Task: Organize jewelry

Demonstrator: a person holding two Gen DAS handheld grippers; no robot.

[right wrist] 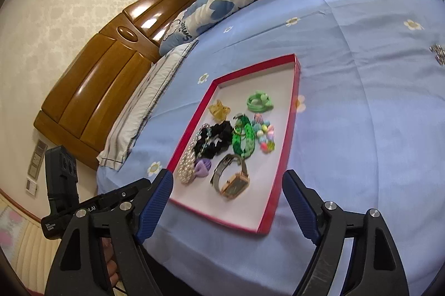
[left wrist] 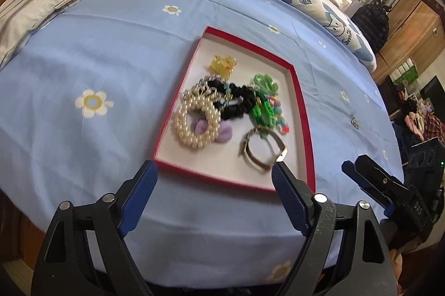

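Just beyond both spread, empty tools [left wrist: 214, 173] [right wrist: 228, 182], the red tray [left wrist: 304, 112] holds jewelry [right wrist: 230, 179].

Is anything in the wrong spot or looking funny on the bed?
Yes. One small sparkly piece lies alone on the blue sheet, outside the red tray where the rest of the jewelry sits. Inside the tray, the pearl bracelet and black scrunchie are heaped together, not sorted.
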